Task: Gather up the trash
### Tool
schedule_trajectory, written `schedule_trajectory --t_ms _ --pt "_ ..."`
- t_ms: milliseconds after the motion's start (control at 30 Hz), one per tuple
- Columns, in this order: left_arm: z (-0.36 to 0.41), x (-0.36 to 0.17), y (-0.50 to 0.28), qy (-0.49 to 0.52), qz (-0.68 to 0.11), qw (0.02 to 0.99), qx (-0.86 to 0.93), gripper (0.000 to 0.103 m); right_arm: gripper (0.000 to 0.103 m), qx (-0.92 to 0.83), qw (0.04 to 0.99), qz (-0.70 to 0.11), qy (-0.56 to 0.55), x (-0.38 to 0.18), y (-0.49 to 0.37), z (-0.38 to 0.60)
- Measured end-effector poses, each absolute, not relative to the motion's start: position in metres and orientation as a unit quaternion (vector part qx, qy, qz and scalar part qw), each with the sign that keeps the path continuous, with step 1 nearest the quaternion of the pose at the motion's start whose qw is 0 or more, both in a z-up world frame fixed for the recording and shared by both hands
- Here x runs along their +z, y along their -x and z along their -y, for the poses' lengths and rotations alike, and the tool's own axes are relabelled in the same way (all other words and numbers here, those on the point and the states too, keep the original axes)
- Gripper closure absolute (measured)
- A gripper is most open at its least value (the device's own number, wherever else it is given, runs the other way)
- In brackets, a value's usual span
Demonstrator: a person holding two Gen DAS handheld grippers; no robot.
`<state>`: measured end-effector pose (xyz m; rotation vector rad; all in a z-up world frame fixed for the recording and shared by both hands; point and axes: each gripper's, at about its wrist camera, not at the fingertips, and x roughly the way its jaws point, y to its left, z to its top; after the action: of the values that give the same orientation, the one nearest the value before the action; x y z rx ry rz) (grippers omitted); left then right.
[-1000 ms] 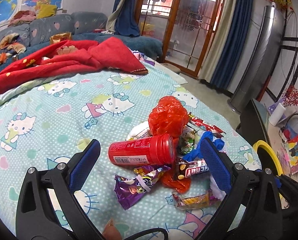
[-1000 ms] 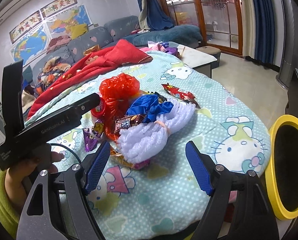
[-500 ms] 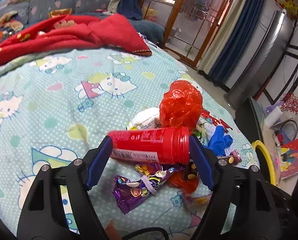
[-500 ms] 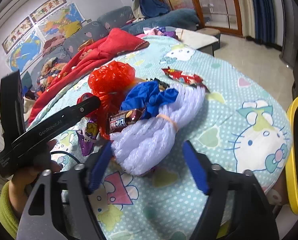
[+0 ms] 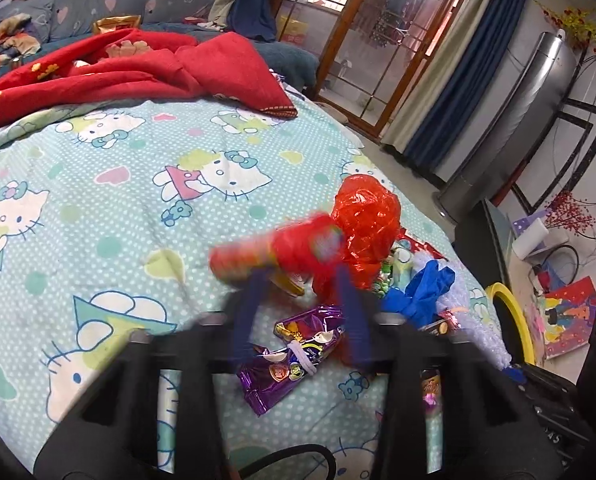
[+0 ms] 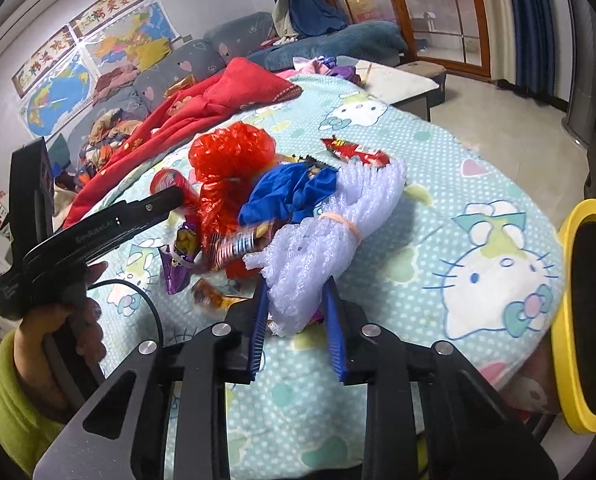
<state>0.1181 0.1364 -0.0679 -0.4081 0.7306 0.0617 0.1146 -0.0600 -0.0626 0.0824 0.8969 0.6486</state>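
Observation:
Trash is heaped on a Hello Kitty bedcover (image 5: 98, 208). My left gripper (image 5: 299, 274) is a blur with its jaws closing. The red can (image 5: 274, 254), also blurred, lies tilted across its fingertips; I cannot tell whether the pads press on it. Between the fingers shows a purple wrapper (image 5: 294, 356). My right gripper (image 6: 296, 284) is closing, its blue pads against the near end of a white foam net bundle (image 6: 337, 216) tied with a rubber band. Crumpled red plastic (image 6: 234, 152) and a blue glove (image 6: 294, 192) lie behind it.
A yellow-rimmed black bin (image 6: 569, 320) stands off the bed's right edge. A red blanket (image 5: 138, 68) covers the far side of the bed. A hand in a green sleeve (image 6: 58, 320) holds the left gripper (image 6: 170, 198). Snack wrappers (image 6: 238, 244) lie around.
Both pairs of jaws have come in from wide open. The left ones closed around the red can, which has tipped and blurred. The right ones closed onto the foam net bundle.

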Motion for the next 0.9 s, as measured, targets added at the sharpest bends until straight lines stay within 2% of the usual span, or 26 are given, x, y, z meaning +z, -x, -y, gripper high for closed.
schedule_trajectory --t_ms 33,200,233,267,300,333,433,700,800,900 --pt "-0.138 -0.068 -0.118 0.197 -0.356 0.913 0.035 0.101 0.078 0.308 0.851 -0.423 -0.04 -0.061 -0.114 0.061" --pt "-0.148 -0.069 -0.112 0.204 -0.352 0.912 0.05 0.1 0.078 0.312 0.859 -0.405 -0.043 -0.05 -0.112 0.069" --pt "-0.149 -0.067 -0.112 0.2 -0.35 0.913 0.056 0.092 0.078 0.313 0.859 -0.402 -0.045 -0.047 -0.112 0.07" --pt "-0.149 -0.065 -0.111 0.193 -0.346 0.916 0.057 0.074 0.078 0.315 0.86 -0.398 -0.048 -0.044 -0.111 0.073" --pt "-0.149 -0.063 -0.111 0.186 -0.345 0.918 0.058 0.062 0.078 0.316 0.86 -0.396 -0.051 -0.042 -0.112 0.075" --pt "-0.147 -0.061 -0.112 0.176 -0.344 0.92 0.056 0.046 0.078 0.318 0.86 -0.395 -0.056 -0.04 -0.112 0.077" --pt "-0.143 -0.06 -0.116 0.16 -0.355 0.92 0.044 0.044 0.078 0.318 0.863 -0.388 -0.063 -0.033 -0.112 0.082" --pt "-0.161 -0.082 -0.122 0.233 -0.386 0.89 0.06 0.034 0.078 0.325 0.871 -0.361 -0.075 -0.012 -0.108 0.099" --pt "-0.166 -0.088 -0.125 0.258 -0.399 0.878 0.068 0.035 0.078 0.324 0.874 -0.354 -0.077 -0.009 -0.106 0.101" --pt "-0.175 -0.105 -0.128 0.304 -0.418 0.853 0.073 0.04 0.078 0.325 0.873 -0.354 -0.078 -0.009 -0.107 0.102"
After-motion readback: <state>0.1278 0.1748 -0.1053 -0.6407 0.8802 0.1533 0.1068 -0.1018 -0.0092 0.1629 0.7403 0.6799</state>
